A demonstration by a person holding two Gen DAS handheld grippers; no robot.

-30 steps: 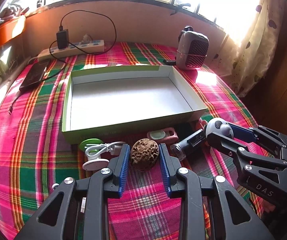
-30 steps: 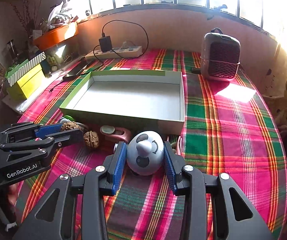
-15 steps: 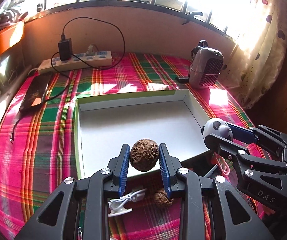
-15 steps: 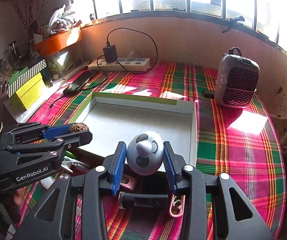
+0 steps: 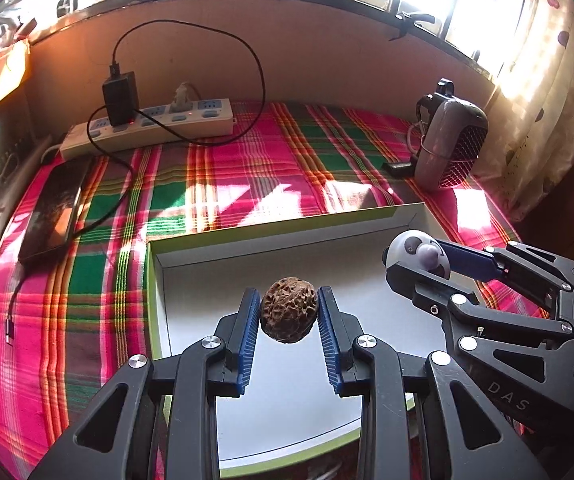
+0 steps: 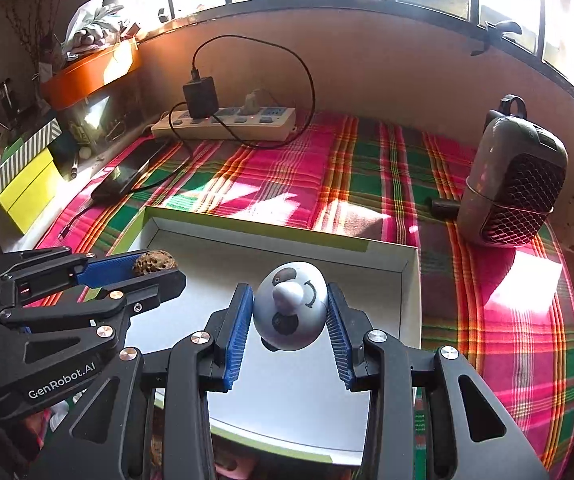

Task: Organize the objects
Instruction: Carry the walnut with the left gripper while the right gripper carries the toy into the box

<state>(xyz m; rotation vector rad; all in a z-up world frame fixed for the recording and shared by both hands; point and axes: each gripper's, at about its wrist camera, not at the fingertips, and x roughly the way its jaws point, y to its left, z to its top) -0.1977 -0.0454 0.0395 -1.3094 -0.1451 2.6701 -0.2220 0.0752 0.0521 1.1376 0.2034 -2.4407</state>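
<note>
I've got the left gripper (image 5: 289, 312) pinching a walnut (image 5: 288, 310) over the white tray (image 5: 223, 258). My right gripper (image 6: 290, 312) clamps the panda ball (image 6: 290, 306) just right of it.

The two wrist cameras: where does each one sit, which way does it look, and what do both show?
Left wrist: sits on the left gripper, looking forward and down over the white tray; its fingers hold a walnut; the right gripper shows at right.
Right wrist: sits on the right gripper, same direction; its fingers hold a round panda toy; the left gripper shows at left.
Shared: tray, power strip, phone, small heater, plaid cloth, window wall.
</note>
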